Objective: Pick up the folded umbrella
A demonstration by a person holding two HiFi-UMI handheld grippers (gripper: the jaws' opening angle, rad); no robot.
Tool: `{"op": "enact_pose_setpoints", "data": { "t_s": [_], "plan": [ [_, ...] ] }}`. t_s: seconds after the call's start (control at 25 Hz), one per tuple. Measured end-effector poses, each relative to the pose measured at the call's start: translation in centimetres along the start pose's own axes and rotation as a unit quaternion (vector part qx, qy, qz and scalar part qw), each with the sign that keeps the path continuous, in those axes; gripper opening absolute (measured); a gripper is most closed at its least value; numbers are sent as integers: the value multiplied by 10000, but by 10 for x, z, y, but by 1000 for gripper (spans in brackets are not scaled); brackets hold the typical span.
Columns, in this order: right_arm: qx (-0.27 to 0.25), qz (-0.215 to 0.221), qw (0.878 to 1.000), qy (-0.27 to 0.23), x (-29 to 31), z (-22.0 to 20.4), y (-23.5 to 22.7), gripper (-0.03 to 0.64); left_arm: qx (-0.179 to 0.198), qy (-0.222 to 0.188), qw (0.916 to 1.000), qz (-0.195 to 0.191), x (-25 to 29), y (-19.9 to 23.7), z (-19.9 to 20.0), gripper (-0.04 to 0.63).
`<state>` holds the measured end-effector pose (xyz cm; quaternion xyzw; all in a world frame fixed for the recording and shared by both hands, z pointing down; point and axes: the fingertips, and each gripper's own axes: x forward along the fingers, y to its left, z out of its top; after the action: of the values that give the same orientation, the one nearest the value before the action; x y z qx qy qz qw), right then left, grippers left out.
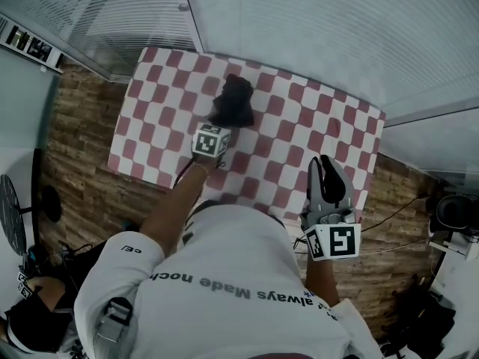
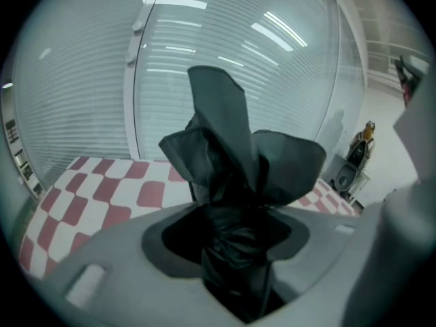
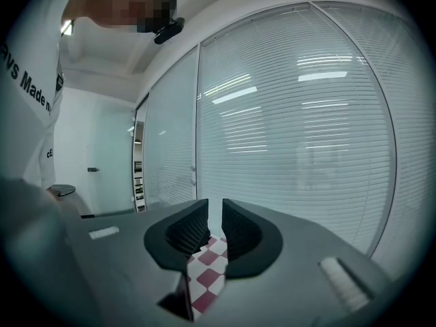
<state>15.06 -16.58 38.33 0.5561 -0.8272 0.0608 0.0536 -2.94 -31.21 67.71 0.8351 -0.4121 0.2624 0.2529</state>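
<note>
The folded umbrella (image 1: 233, 99) is a black, crumpled bundle held above the red-and-white checked table (image 1: 299, 140). My left gripper (image 1: 226, 120) is shut on its lower part. In the left gripper view the umbrella (image 2: 231, 176) fills the gap between the jaws of the left gripper (image 2: 235, 251), and its loose folds stand up in front of the window blinds. The right gripper (image 1: 329, 172) hovers over the table's near right corner. Seen in its own view, the right gripper (image 3: 214, 227) has its ribbed pads almost together with nothing between them.
Glass walls with blinds (image 1: 314, 28) run behind the table. Brick-patterned floor (image 1: 78, 163) surrounds it. A round black stand (image 1: 11, 215) sits at the far left. Cables and dark equipment (image 1: 453, 212) lie at the right.
</note>
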Motion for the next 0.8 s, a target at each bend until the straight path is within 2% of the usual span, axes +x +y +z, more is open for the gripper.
{"op": "enact_pose_setpoints", "data": {
  "t_s": [0.2,0.4,0.56,0.8],
  "plan": [
    [2,1,10000,-49,-3,5,-3,64,125,-649,9978,-114,-35,-24,50,221],
    [-3,-4,10000,-80,-5,7,-4,64,228,-1307,9909,-242,-74,-45,95,220],
    [-18,-13,9999,-105,-4,8,-5,64,314,-1809,9822,-390,-105,-59,125,221],
    [-31,-43,9998,-170,-7,15,-8,64,532,-2585,9632,-503,-156,-81,159,221]
  ]
}}
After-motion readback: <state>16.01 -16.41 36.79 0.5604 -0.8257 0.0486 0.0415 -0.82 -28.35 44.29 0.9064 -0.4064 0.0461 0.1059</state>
